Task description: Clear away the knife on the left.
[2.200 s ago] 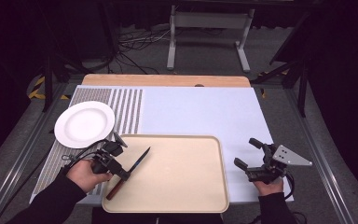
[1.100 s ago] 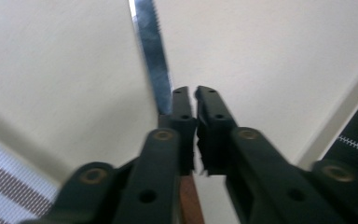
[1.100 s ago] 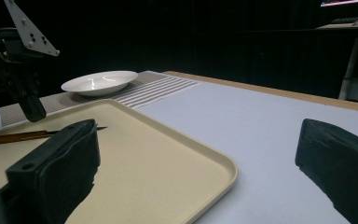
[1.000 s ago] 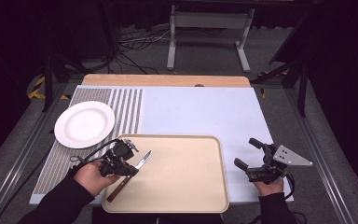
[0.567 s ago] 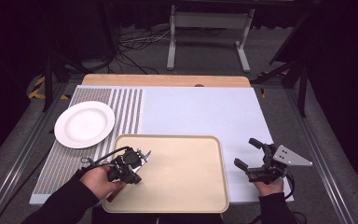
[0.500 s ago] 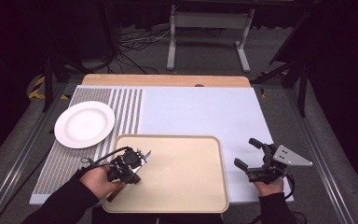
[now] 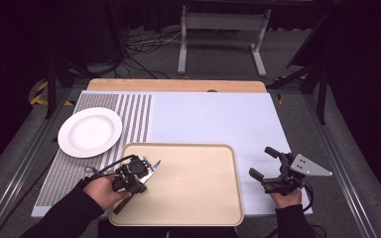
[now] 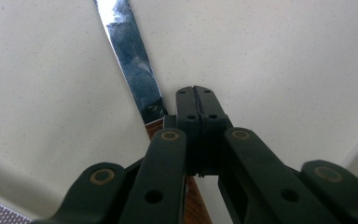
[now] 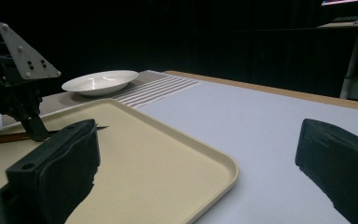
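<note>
While my left tongs (image 7: 140, 174) point down over the near left corner of the beige tray (image 7: 198, 198), their two black jaws are pressed flat together, tip against tip, with nothing caught between them. In the left gripper view the closed tips sit just to the right of the knife (image 8: 135, 70), right where its shiny blade meets the brown wooden handle; they look to be at the knife's edge, though whether they touch it I cannot tell. From the high view the knife (image 7: 144, 181) lies under these tongs on the tray, blade slanting away from me and to the right, handle running back toward my left hand (image 7: 104, 188) and reaching the tray's near left rim.

Beyond my left tongs and further left, the white plate (image 7: 90, 132) sits on the striped part of the mat (image 7: 134, 111), well apart from the tray.

My right tongs (image 7: 267, 166) rest off the right side of the tray, over the pale blue cloth (image 7: 218, 119), well apart from the knife. Their jaws stand wide apart and hold nothing. In the right gripper view I look between those spread jaws across the tray's rim (image 9: 214, 163) toward my left tongs (image 9: 35, 133), which stand on the knife (image 9: 9, 137) at the far side, with the plate (image 9: 100, 81) behind them.
</note>
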